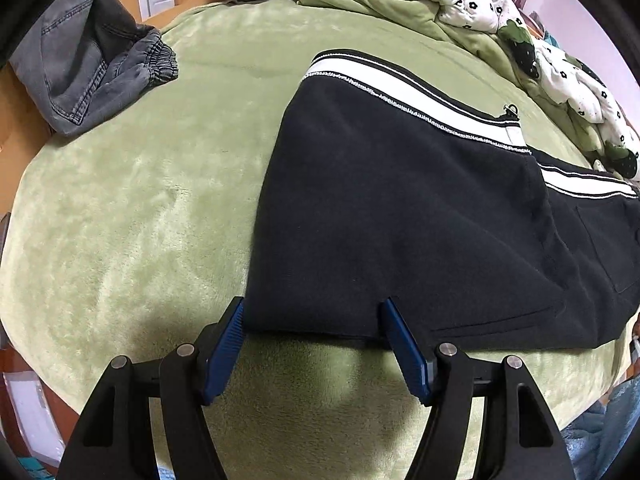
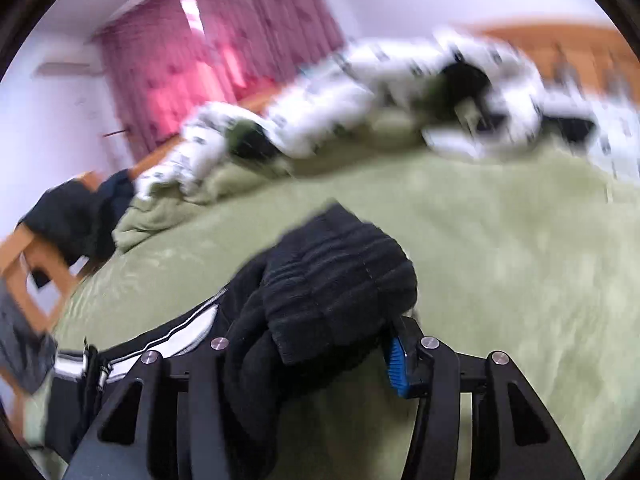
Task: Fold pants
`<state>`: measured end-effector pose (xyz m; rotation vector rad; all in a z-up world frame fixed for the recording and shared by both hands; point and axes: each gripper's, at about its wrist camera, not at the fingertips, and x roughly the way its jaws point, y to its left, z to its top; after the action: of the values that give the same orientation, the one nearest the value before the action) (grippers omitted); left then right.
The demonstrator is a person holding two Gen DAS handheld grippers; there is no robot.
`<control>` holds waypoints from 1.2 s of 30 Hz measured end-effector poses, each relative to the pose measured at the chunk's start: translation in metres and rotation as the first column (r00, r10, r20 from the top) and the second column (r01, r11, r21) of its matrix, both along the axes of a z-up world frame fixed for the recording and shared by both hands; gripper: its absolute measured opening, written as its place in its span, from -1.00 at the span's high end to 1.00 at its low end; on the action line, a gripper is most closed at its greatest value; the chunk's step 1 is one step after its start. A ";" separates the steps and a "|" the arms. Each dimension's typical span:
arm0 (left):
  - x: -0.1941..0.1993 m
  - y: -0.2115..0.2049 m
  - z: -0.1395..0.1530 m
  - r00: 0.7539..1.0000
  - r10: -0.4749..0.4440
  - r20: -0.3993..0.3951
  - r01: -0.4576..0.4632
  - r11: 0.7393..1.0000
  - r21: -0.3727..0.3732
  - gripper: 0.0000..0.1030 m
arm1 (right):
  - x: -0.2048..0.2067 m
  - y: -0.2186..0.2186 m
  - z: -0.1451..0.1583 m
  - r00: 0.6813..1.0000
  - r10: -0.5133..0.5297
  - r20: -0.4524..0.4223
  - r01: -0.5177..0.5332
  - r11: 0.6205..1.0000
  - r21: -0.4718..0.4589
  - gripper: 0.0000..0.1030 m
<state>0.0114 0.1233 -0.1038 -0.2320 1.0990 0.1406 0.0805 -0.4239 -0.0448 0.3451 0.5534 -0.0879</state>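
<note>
**Pants halfway folded, cuff end up in the right claw**

Black pants (image 1: 400, 208) with the white side stripe (image 1: 400, 88) lying flat across the green bed blanket (image 1: 140, 200), already doubled lengthwise by the look of it, legs stacked. Near corner sitting right between the pads of the left claw (image 1: 312, 344), which stands released, blue pads (image 1: 224, 356) apart and not pressing on the cloth. Probably parked there to pin or pick up that edge while the other end comes over.

Other end: ribbed cuff (image 2: 340, 272) bunched up and lifted off the blanket in the right claw (image 2: 320, 344), clenched on the fabric as far as the blur allows. Looks like the leg end getting carried toward the waist for the crosswise fold.

Further out: grey jeans (image 1: 92, 64) dumped at the far left edge, green-and-white flowered quilt (image 1: 500, 20) shoved back along the far side, clear of the folding area. Pink curtains (image 2: 224, 48) behind.
</note>
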 end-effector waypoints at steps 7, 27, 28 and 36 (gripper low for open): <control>-0.030 0.020 0.013 0.984 0.022 0.179 -0.001 0.993 -0.117 -0.30 | -0.002 -0.022 -0.059 0.945 -0.003 -0.327 0.005 1.000 0.006 -0.22; -0.028 0.075 -0.036 0.963 0.185 0.194 -0.035 0.805 -0.592 -0.32 | -0.123 0.066 0.033 0.941 -0.096 -0.324 0.011 0.967 -0.255 -0.23; -0.025 0.073 -0.037 0.965 0.181 0.188 -0.038 0.812 -0.583 -0.32 | -0.126 0.069 0.034 0.941 -0.102 -0.324 0.017 0.967 -0.254 -0.22; -0.019 0.050 -0.036 0.963 0.163 0.216 -0.056 0.901 -0.430 -0.15 | -0.135 0.097 0.043 0.924 -0.075 -0.375 -0.009 0.976 -0.217 -0.01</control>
<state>-0.0076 0.1737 -0.1394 -0.6850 0.8553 -0.0285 -0.0546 -0.3267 -0.0013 0.1231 0.9168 -0.2500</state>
